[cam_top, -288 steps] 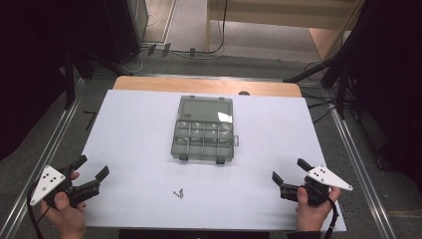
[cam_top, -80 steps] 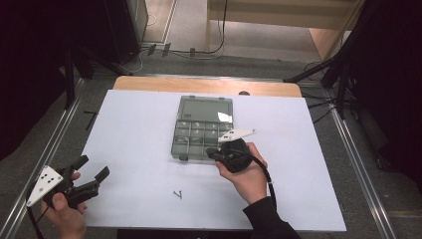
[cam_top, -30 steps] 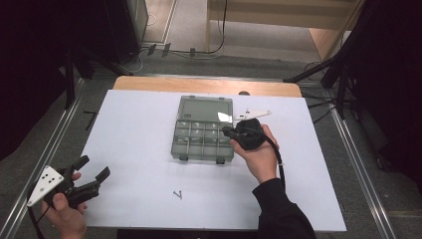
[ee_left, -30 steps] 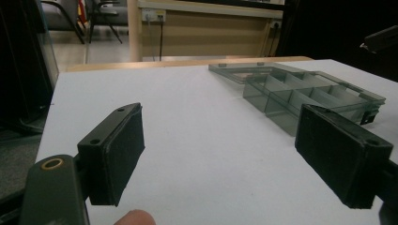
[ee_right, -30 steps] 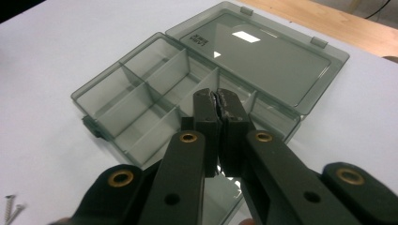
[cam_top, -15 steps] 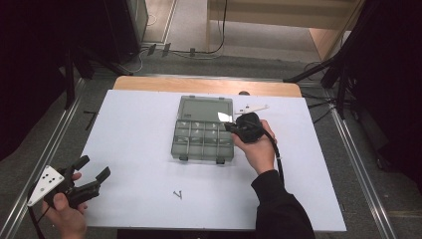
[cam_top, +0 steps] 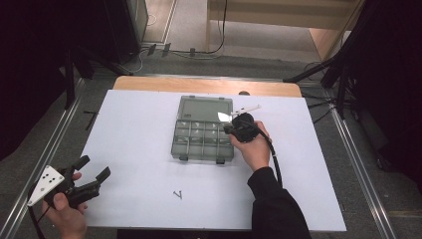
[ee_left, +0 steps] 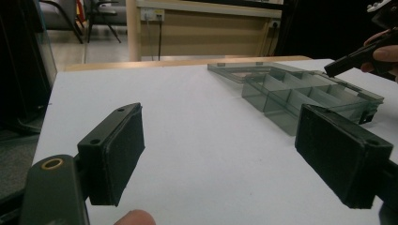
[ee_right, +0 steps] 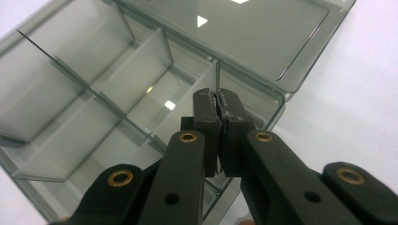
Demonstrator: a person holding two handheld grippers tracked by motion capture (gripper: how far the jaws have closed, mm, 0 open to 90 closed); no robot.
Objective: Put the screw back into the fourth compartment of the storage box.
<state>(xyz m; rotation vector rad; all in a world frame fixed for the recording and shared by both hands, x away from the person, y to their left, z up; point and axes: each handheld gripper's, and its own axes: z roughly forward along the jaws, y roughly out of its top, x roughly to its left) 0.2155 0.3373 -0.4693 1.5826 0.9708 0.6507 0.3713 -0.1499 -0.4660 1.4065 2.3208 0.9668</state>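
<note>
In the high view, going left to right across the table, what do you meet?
Left tool, open, at the table's near left corner → small dark screws on the white table → clear compartment box, lid open → right tool, shut, at the box's right edge.

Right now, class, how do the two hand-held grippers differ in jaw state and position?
The left hand-held gripper has its jaws wide apart with nothing between them; the right hand-held gripper has its jaws shut. The left sits near the table's front corner, far from the box; the right is over the box's compartments. Both have black jaws.
</note>
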